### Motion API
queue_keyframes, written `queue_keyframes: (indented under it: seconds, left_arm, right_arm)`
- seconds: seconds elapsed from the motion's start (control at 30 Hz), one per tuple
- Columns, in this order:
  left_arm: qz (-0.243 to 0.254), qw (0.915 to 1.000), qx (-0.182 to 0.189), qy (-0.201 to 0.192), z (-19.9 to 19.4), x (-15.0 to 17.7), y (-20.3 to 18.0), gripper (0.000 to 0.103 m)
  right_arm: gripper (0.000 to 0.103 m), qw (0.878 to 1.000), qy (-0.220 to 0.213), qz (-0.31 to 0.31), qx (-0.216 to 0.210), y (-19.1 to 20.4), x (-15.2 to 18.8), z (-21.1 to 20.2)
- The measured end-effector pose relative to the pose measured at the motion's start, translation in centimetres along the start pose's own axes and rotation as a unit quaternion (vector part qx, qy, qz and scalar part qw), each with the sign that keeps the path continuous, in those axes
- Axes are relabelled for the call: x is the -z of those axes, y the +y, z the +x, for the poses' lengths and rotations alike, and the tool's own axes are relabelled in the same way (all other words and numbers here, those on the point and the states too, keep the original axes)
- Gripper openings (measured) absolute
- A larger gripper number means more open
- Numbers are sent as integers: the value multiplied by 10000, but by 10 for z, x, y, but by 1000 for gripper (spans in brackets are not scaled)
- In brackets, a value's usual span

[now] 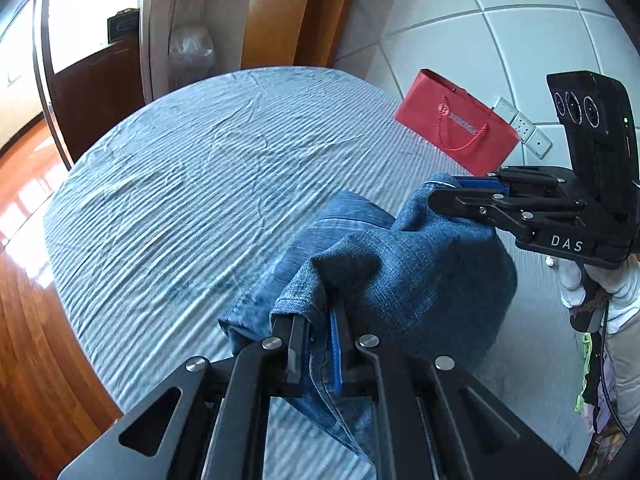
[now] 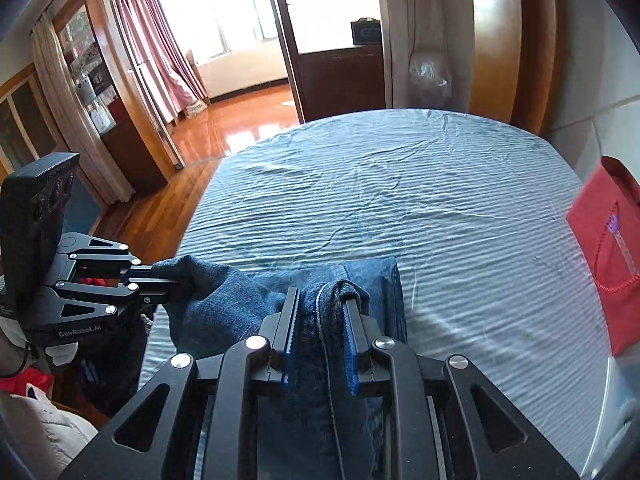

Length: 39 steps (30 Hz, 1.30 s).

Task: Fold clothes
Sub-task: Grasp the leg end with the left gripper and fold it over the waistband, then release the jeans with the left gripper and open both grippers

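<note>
A pair of blue jeans (image 1: 404, 272) hangs bunched between my two grippers, just above a bed with a blue-striped sheet (image 1: 200, 168). My left gripper (image 1: 318, 320) is shut on one edge of the jeans; it also shows at the left of the right wrist view (image 2: 176, 280). My right gripper (image 2: 320, 296) is shut on another edge of the jeans (image 2: 240, 304); it also shows at the right of the left wrist view (image 1: 448, 192). A folded part of the jeans (image 2: 376, 276) rests on the sheet (image 2: 400, 184).
A red paper bag (image 1: 460, 124) stands on the bed by the tiled wall; it also shows at the right of the right wrist view (image 2: 608, 256). Wooden floor (image 2: 160, 208) lies to the left of the bed. Loose clothes (image 2: 40, 440) lie at the near left.
</note>
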<state>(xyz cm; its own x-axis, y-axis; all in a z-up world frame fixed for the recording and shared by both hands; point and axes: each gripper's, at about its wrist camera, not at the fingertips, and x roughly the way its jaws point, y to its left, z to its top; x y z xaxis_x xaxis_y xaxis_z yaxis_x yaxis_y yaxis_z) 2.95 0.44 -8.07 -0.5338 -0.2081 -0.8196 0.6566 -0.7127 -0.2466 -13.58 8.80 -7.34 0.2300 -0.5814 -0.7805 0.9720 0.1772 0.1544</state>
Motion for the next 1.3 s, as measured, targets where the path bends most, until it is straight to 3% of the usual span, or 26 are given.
queue_keyframes:
  seconds: [0.17, 0.3, 0.4, 0.47, 0.5, 0.57, 0.6, 0.63, 0.67, 0.8, 0.87, 0.9, 1.0, 1.13, 1.17, 1.3]
  left_arm:
    - [-321, 9972, 365, 575, 58, -21, 68, 6]
    - [-228, 9942, 601, 868, 75, -20, 81, 8]
    - [-35, 9921, 790, 969, 70, -26, 82, 9]
    - [191, 9906, 894, 1022, 62, -27, 76, 15]
    - [323, 9895, 939, 1053, 58, -27, 72, 17]
    - [594, 9870, 977, 1131, 50, -24, 64, 35]
    - [727, 9859, 964, 1158, 46, -22, 59, 41]
    - [848, 9857, 896, 1143, 41, -20, 56, 49]
    - [964, 9860, 807, 1100, 33, -18, 52, 63]
    - [1382, 9852, 596, 820, -7, -13, 36, 67]
    - [1609, 9832, 520, 682, -24, -10, 28, 67]
    - [1719, 9818, 514, 621, -29, -10, 24, 67]
    - [1942, 9777, 558, 567, -27, -14, 16, 68]
    - [2252, 9697, 727, 607, -8, -30, 13, 68]
    - [2347, 9667, 795, 641, -2, -34, 12, 68]
    - [2699, 9528, 1138, 795, 23, -56, 10, 68]
  right_arm:
    - [18, 9977, 615, 278, 10, -35, -39, 103]
    - [16, 9927, 1075, 547, 36, -55, -40, 153]
    - [18, 9918, 1043, 743, -25, -59, -39, 140]
    - [21, 9915, 973, 865, 26, -57, -41, 123]
    - [27, 9917, 894, 925, 68, -54, -42, 111]
    - [49, 9920, 686, 1018, 303, -47, -42, 85]
    - [70, 9918, 551, 1066, 451, -44, -41, 70]
    - [74, 9913, 369, 1145, 541, -42, -38, 52]
    - [74, 9902, 198, 1233, 630, -41, -35, 35]
    - [74, 9794, -388, 1705, 1011, -29, -8, -27]
    - [78, 9688, -735, 2044, 1197, -15, 16, -53]
    - [85, 9599, -989, 2288, 1281, -3, 30, -66]
    - [101, 9259, -1771, 2960, 1539, 33, 68, -100]
    - [103, 8809, -2497, 3631, 1726, 67, 99, -114]
    - [103, 8713, -2589, 3796, 1725, 73, 105, -114]
    - [103, 8473, -2071, 4560, 1770, 72, 112, -75]
